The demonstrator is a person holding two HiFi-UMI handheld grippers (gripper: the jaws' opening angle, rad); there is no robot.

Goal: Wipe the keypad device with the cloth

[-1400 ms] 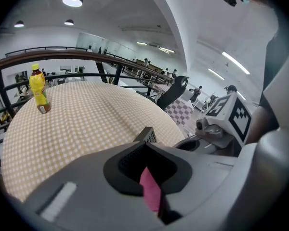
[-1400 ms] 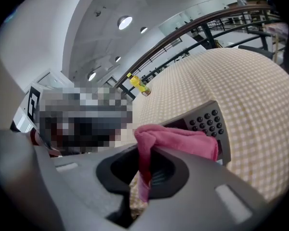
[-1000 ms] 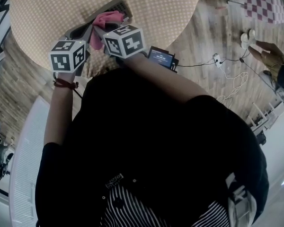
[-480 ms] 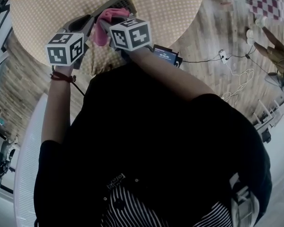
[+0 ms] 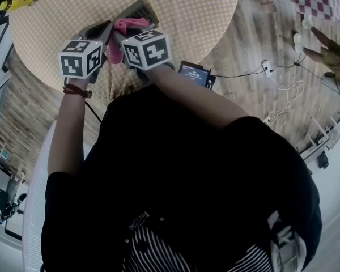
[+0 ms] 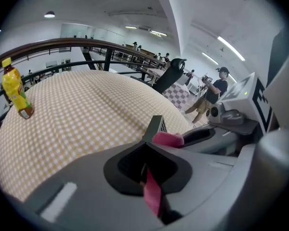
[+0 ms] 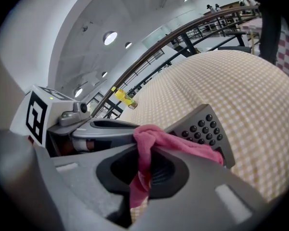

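The grey keypad device point(image 5: 138, 9) point(image 7: 204, 126) is tilted up above the round checkered table point(image 5: 204, 10); the left gripper view shows only its edge point(image 6: 157, 125). My left gripper point(image 5: 103, 32) point(image 6: 151, 150) is shut on its near edge. A pink cloth point(image 5: 123, 28) point(image 7: 183, 146) point(image 6: 167, 139) drapes over the lower part of the keypad. It is pinched in my right gripper point(image 5: 118, 37) point(image 7: 147, 150), which is shut. The two grippers sit close side by side, and the cloth hides part of the buttons.
A yellow bottle point(image 5: 17, 1) point(image 6: 14, 90) point(image 7: 124, 97) stands at the table's far left edge. A small blue-lit screen point(image 5: 194, 72) sits by the table's near edge. Cables point(image 5: 275, 81) lie on the wooden floor at right, near another person's hand point(image 5: 328, 55).
My right gripper and the cloth shifted right over the keypad, then back to the left. My left gripper stayed shut in nearly the same spot.
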